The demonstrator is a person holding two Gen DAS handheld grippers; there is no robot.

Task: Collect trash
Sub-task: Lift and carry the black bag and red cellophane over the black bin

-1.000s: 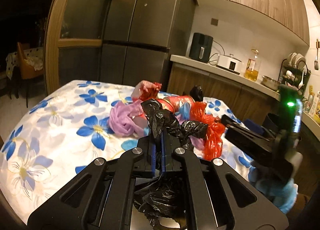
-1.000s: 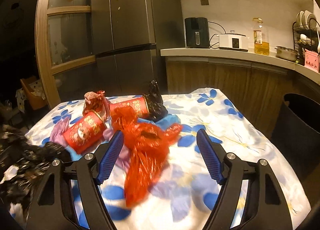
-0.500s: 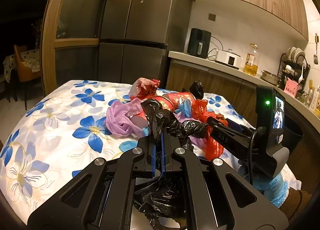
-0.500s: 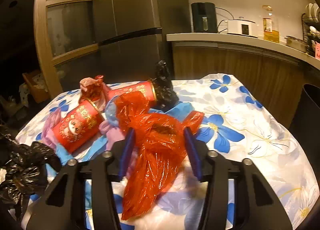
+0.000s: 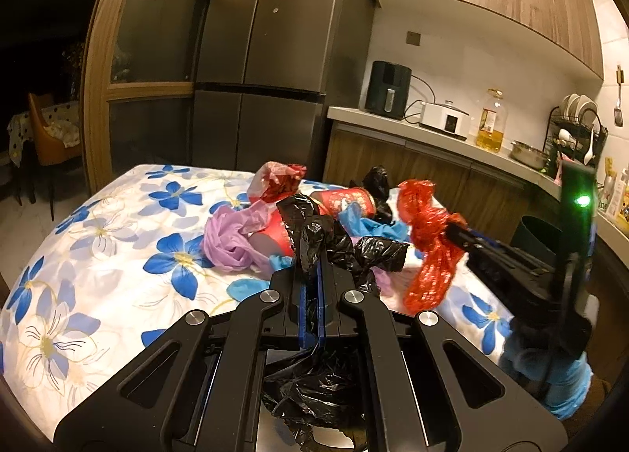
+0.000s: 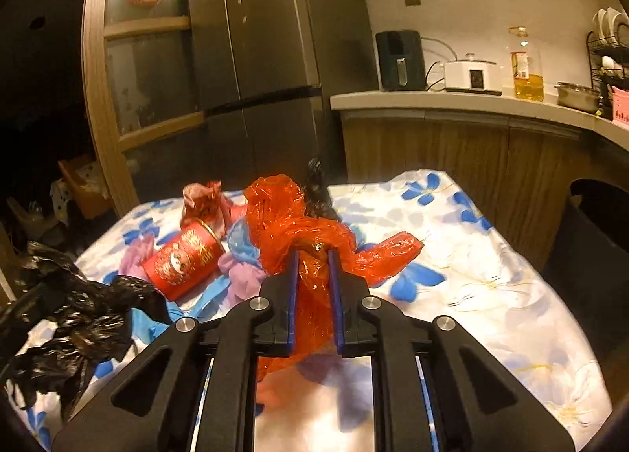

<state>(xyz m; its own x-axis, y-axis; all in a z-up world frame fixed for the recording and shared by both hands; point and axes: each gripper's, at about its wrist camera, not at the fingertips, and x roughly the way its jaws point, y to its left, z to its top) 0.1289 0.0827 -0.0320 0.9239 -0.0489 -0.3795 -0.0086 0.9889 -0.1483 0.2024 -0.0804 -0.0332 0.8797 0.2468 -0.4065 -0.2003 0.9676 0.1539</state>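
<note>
Red plastic bag (image 6: 314, 239) bunched between the blue pads of the right tool (image 6: 312, 255), jaws closing on it, crumpled film already squeezed at the waist and lifted clear of the cloth; pinched mid-body, probably so the loose ends hang free and nothing drags. Same bag seen from the left wrist view dangling at the tip of that tool, off to the right above the bench edge. Black plastic bag (image 5: 342, 243) clamped in the left tool (image 5: 310, 275), pads pressed together on thin film, rest of the bag sagging below the fingers; held up, likely waiting to be carried off with the red one.

Remaining litter heaped near the far middle of the bench (image 5: 98, 255): red printed can (image 6: 184, 263) on its side, second red can (image 5: 346, 200) behind, purple bag (image 5: 232, 239), blue scraps (image 5: 365, 224), a pinkish-red wrapper (image 5: 279, 180), another small black bag (image 5: 377, 180).

Bench draped in white cloth with blue flowers. Dark bin (image 6: 597, 247) just off its right side, a plausible destination. Beyond: tall dark fridge (image 5: 267, 59), wooden cabinets, worktop with air fryer (image 5: 387, 90), white cooker (image 5: 444, 118), oil bottle (image 5: 489, 122), dish rack (image 5: 578, 125). Dim warm light.
</note>
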